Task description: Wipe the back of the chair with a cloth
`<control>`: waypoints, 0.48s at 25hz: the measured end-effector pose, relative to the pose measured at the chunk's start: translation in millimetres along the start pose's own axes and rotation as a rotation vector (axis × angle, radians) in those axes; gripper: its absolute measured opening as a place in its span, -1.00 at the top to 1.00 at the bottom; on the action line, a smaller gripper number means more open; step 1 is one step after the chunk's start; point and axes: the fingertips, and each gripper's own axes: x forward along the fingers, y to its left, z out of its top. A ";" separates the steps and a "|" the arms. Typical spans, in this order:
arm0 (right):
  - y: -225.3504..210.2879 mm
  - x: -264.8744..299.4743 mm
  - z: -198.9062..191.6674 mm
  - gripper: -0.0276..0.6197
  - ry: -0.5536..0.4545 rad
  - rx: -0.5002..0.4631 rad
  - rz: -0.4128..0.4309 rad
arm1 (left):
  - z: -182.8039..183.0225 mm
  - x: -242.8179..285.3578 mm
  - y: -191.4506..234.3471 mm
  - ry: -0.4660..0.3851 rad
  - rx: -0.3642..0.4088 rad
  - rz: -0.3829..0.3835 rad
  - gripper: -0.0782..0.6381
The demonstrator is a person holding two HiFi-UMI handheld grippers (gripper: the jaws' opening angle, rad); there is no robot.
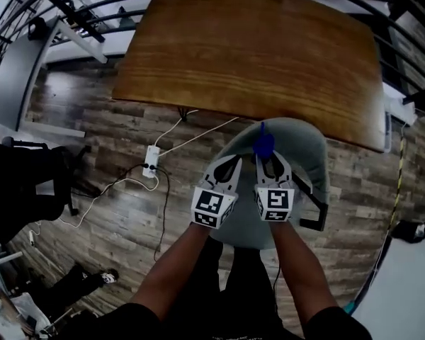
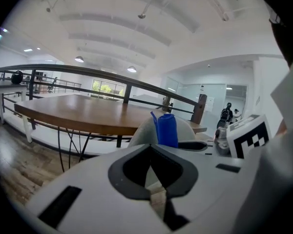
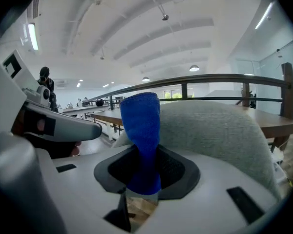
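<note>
Seen from the head view, a person's two bare forearms reach down over a pale grey upholstered chair with a rounded back, each hand holding a white hand-held gripper with a marker cube. The chair is the reference point for everything else.

The right hand-held gripper sits above the middle of the chair. Its jaws are closed on a bright blue cloth, which sticks up out of them as a narrow folded strip. In the right gripper view the blue cloth rises from between the dark pads of the right hand-held gripper, with the grey fabric of the chair curving just beyond and to its right. Whether the cloth touches the fabric cannot be told.

The left hand-held gripper is just beside the right one, over the chair's left side. In the left gripper view the jaws of the left hand-held gripper are together with nothing between them, and the chair and blue cloth show just ahead.

Beyond the chair lies a large brown wooden tabletop, its near edge close to the chair, with a black metal railing behind it. To the chair's left, a white power strip with white cables rests on the grey-brown wood-plank floor.
</note>
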 end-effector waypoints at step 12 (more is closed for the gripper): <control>64.1 31.1 -12.6 0.57 0.007 -0.043 0.140 | -16.5 -29.5 62.4 -0.021 -0.057 0.144 0.76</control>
